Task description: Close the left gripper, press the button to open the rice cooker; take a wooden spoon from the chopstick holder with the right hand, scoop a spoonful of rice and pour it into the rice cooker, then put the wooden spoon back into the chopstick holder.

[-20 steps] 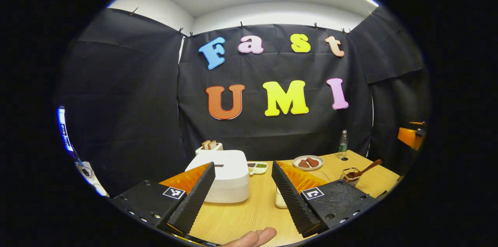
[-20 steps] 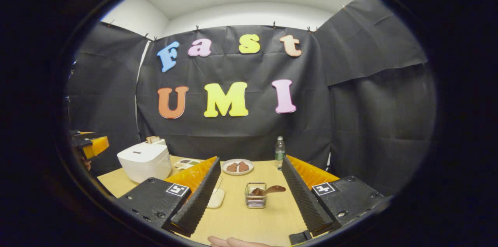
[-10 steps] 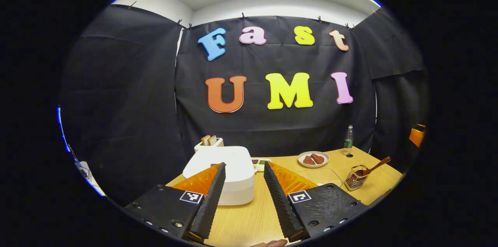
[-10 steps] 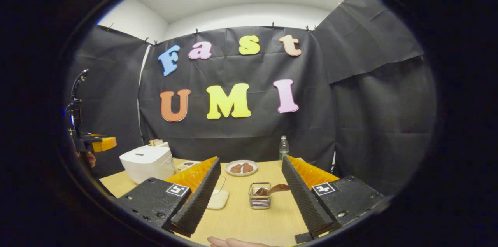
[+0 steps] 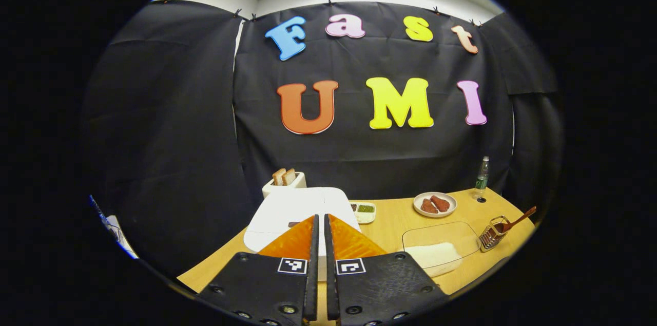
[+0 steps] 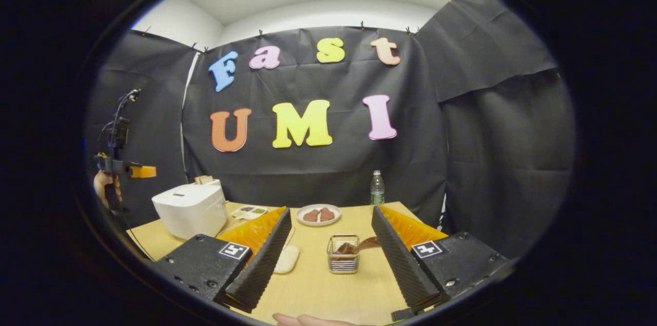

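Hovering over the wooden table (image 5: pixel 395 223), the left gripper (image 5: pixel 319 264) is seen clenched on nothing, its fingers nearly touching at bottom centre of the left gripper view.

Just beyond its tips the white rice cooker (image 5: pixel 287 210) is seen with lid down; a glass dish of rice (image 5: pixel 436 254) lies lower right, the chopstick holder (image 5: pixel 491 235) with the wooden spoon (image 5: pixel 516 219) farther right. In the right gripper view, the right gripper (image 6: pixel 328 259) is held released, fingers spread at bottom centre; the chopstick holder (image 6: pixel 344 254) is framed between them, the spoon (image 6: pixel 359 246) leaning right. Farther back, a plate (image 6: pixel 319 214) and a bottle (image 6: pixel 377 190) are noted; the rice cooker (image 6: pixel 190 208) sits at middle left.
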`<state>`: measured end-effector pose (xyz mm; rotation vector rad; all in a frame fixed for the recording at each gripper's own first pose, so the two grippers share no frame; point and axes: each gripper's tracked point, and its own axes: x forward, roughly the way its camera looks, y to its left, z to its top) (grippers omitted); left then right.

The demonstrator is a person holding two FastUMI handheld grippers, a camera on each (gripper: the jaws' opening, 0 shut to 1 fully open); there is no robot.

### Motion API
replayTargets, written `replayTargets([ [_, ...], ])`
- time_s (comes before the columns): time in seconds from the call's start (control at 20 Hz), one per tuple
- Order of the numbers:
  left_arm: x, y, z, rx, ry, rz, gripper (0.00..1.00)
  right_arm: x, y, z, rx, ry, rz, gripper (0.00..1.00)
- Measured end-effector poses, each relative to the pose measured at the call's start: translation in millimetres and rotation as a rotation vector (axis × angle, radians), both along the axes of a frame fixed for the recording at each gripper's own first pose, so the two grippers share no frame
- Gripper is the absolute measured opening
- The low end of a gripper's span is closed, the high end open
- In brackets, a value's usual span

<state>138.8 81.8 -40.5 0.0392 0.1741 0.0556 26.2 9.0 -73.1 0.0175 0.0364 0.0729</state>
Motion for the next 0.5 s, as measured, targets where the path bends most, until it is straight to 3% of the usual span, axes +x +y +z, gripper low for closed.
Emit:
replayTargets([
  [0.05,10.6,1.0,-1.0,0.017,0.018,-0.006,0.0,3.1,-2.0,-3.3,-0.002,0.008,-0.004,1.0],
  [0.25,45.5,16.7,-20.0,0.054,0.104,0.034,0.0,12.4,-7.7,-14.9,-0.014,0.033,-0.011,1.0],
  [0.5,83.6,30.8,-55.0,-0.01,0.232,0.063,0.0,24.0,-14.3,-28.5,-0.007,0.058,-0.019,0.99],
])
